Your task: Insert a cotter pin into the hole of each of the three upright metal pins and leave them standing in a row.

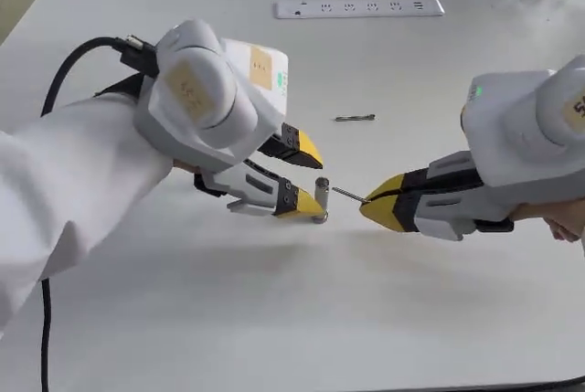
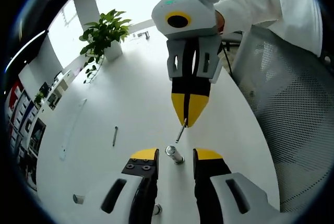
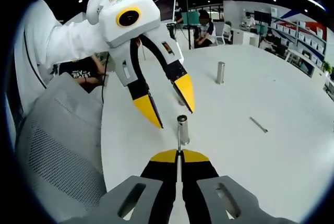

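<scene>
One upright metal pin point(image 1: 321, 196) stands on the white table point(image 1: 274, 319) at the centre of the head view. It is a short steel cylinder that looks stiff and smooth, and light enough to tip if nudged sideways; its cross hole is too small to make out. The left gripper point(image 1: 315, 182) straddles it with jaws spread, one yellow tip on each side. The lower tip is close to the pin's base, and I cannot tell whether it touches. Just right of the pin, the cotter pin point(image 1: 349, 195) pokes out of the right gripper point(image 1: 368, 205), whose jaws are clamped on its rear end, with its free end near the pin's top. That thin wire is likely springy and slick, so a grip near its head seems best while the pin's lower body is steadied. A spare cotter pin point(image 1: 355, 118) lies above centre, and a second metal pin point(image 3: 221, 72) stands in the upper middle of the right gripper view
</scene>
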Available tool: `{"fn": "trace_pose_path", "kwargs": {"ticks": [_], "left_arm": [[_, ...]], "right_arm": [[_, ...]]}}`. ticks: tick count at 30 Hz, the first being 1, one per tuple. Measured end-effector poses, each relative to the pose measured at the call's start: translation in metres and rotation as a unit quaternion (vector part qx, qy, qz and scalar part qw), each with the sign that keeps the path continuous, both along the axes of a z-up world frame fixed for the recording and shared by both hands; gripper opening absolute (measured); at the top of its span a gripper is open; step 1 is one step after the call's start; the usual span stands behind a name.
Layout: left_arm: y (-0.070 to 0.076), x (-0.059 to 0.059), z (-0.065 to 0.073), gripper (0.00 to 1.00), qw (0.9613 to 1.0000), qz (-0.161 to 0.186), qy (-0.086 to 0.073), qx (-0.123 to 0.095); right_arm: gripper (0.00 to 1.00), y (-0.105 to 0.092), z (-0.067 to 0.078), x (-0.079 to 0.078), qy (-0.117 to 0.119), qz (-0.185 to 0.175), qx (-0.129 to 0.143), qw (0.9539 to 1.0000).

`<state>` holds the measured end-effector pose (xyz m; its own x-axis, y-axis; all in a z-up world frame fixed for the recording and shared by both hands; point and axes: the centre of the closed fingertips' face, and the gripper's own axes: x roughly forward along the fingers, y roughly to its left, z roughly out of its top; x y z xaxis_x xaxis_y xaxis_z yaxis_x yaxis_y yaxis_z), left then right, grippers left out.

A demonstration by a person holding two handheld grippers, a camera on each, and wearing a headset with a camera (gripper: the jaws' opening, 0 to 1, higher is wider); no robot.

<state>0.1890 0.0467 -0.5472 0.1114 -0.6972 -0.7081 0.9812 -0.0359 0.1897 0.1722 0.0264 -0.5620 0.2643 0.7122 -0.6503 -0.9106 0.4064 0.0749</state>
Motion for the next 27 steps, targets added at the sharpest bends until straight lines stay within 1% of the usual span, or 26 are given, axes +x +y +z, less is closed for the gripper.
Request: {"fn": "trace_pose_path", "kwargs": {"ticks": [1,4,5,7,10,11,15,19,23,25,27], "left_arm": [[-0.0005,0.0005,-0.0005,0.23,1.0,-0.004,-0.001,0.002],[0.0002,0.0026,-0.0053,0.21,0.9997,-0.014,-0.006,0.017],[0.0003,0.0031,-0.0075,0.2,0.9996,-0.017,-0.005,0.022],[-0.0006,0.0027,-0.0093,0.16,0.9995,-0.022,-0.003,0.025],[-0.0023,0.002,-0.0102,0.15,0.9995,-0.023,0.004,0.024],[-0.0035,0.0016,-0.01,0.15,0.9995,-0.02,0.01,0.02],[-0.0038,0.0006,-0.0094,0.14,0.9995,-0.017,0.016,0.019],[-0.0017,0.0007,-0.0092,0.14,0.9995,-0.013,0.018,0.02],[0.0004,-0.0009,-0.0088,0.13,0.9993,-0.008,0.027,0.023],[0.0008,-0.0017,-0.0087,0.12,0.9993,-0.009,0.029,0.023],[0.0009,-0.0013,-0.0086,0.11,0.9993,-0.008,0.028,0.023]], "right_arm": [[0.0,0.0,-0.0008,0.0006,0.002,-0.003,0.0,1.0],[0.0,0.0015,-0.0018,0.0007,0.005,-0.005,0.005,1.0],[0.0,0.0015,-0.0033,0.0017,0.005,-0.007,0.004,1.0],[0.0,0.0008,-0.0052,0.0034,0.004,-0.008,0.001,1.0],[0.0,0.0012,-0.0056,0.0044,0.005,-0.012,0.001,0.9999],[0.0,0.0011,-0.0064,0.0049,0.005,-0.012,-0.001,0.9999],[0.0,0.0012,-0.0073,0.0046,0.005,-0.011,-0.004,0.9999],[0.0,0.0001,-0.0083,0.0062,0.006,-0.011,-0.003,0.9999],[0.0,0.0003,-0.0068,0.0073,0.002,-0.004,-0.002,1.0],[0.0,0.0014,-0.0057,0.0074,0.003,0.001,0.0,1.0],[0.0,0.003,-0.005,0.0062,0.0,0.016,-0.005,0.9999]]}}
